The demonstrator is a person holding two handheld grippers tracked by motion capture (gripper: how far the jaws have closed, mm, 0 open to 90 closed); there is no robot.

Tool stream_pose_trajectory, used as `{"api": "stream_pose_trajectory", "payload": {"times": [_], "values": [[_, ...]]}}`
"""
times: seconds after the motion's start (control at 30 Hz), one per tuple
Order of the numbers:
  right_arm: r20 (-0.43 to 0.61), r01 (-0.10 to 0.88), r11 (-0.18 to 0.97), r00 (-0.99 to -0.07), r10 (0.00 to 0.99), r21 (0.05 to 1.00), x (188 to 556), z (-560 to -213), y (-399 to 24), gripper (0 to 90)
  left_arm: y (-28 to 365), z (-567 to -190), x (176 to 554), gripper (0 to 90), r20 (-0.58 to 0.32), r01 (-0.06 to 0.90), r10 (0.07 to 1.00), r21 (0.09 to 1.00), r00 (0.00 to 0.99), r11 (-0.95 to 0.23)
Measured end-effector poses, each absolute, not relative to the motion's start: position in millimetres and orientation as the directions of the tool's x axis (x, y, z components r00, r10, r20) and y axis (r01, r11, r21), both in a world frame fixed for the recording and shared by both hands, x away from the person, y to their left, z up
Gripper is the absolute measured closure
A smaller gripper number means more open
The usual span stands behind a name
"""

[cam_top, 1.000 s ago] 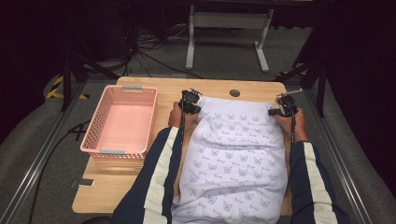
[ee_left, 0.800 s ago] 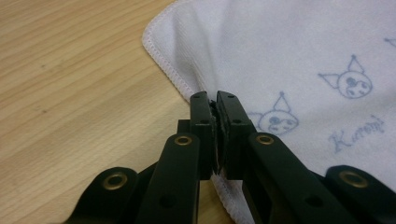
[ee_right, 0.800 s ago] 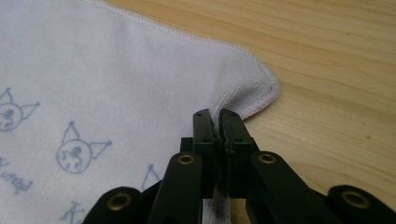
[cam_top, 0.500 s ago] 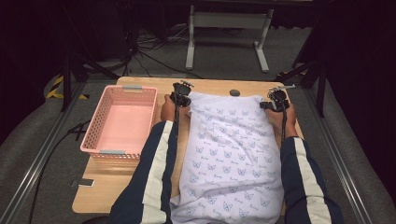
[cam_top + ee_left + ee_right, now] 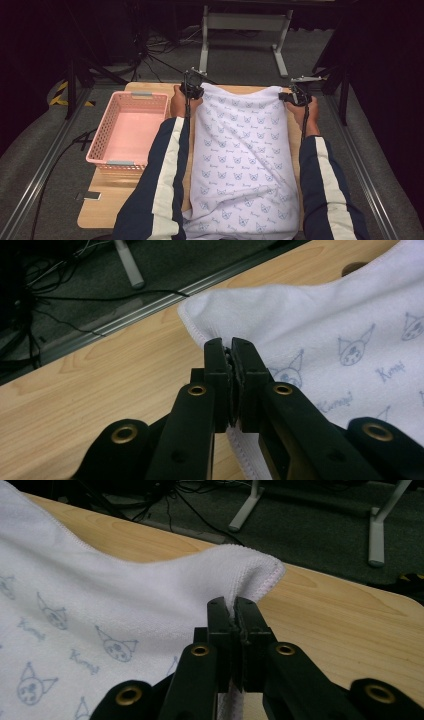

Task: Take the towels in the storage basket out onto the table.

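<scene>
Left gripper [image 5: 192, 90] and right gripper [image 5: 297, 96], upper centre, each clamp a far corner of the printed towel [image 5: 242, 160] over the bench [image 5: 107, 200]; lift evenly, keeping its edge taut.

The high view looks forward and down from above the person's side, taking in the whole table [image 5: 107, 210] from well off, with floor beyond. Each gripper view sits close behind its own jaws, looking along them low over the wood toward the far edge. All three share the towel [image 5: 242, 155]: its far left corner [image 5: 200, 315] and far right corner [image 5: 267, 565].
</scene>
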State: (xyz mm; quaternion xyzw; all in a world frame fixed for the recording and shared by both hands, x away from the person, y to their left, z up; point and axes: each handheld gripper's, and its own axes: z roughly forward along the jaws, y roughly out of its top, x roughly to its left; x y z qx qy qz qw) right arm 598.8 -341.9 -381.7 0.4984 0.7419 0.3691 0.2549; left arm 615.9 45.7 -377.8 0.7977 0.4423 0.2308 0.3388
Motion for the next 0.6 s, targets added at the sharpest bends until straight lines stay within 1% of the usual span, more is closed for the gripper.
{"api": "stream_pose_trajectory", "payload": {"times": [0.1,0.2,0.27,0.3,0.33,0.4,0.47,0.53,0.57,0.6], "values": [[-0.016,0.551,0.245,-0.387,0.922,0.798,597.6,-383.2,-341.3,87.1,49.3,-378.3,613.7,86.5,0.04,0.551,0.861,0.753,0.507,-0.36],[0.013,0.538,0.224,-0.401,0.916,0.812,591.2,-377.9,-344.0,87.1,52.6,-365.5,607.2,86.5,0.029,0.519,0.85,0.781,0.526,-0.347],[0.005,0.519,0.239,-0.424,0.905,0.821,584.5,-372.0,-344.9,87.1,51.4,-358.7,599.9,86.5,0.029,0.494,0.836,0.795,0.548,-0.352],[0.008,0.512,0.24,-0.435,0.9,0.825,580.8,-369.4,-345.5,87.1,49.3,-355.1,593.6,86.5,0.011,0.485,0.824,0.803,0.567,-0.345],[0.015,0.504,0.241,-0.451,0.892,0.829,575.2,-366.2,-345.7,87.1,45.7,-351.2,583.9,86.5,0.019,0.46,0.797,0.808,0.603,-0.368],[-0.001,0.477,0.276,-0.5,0.866,0.835,560.6,-360.2,-344.2,87.1,36.2,-345.2,563.1,86.5,0.099,0.404,0.746,0.791,0.658,-0.46],[-0.012,0.455,0.302,-0.537,0.843,0.838,547.8,-357.2,-343.8,87.1,32.8,-341.7,545.7,86.5,0.094,0.376,0.706,0.793,0.702,-0.479],[-0.02,0.43,0.325,-0.578,0.816,0.842,529.7,-352.9,-343.2,87.0,32.8,-338.4,524.4,86.5,0.126,0.338,0.677,0.791,0.725,-0.509],[-0.015,0.419,0.324,-0.592,0.806,0.848,521.0,-350.6,-343.3,87.0,35.2,-337.0,514.2,86.5,0.112,0.334,0.659,0.792,0.744,-0.511],[-0.017,0.403,0.329,-0.612,0.791,0.854,509.9,-347.3,-343.4,87.0,37.4,-336.9,505.5,86.5,0.117,0.325,0.655,0.796,0.746,-0.511]]}}
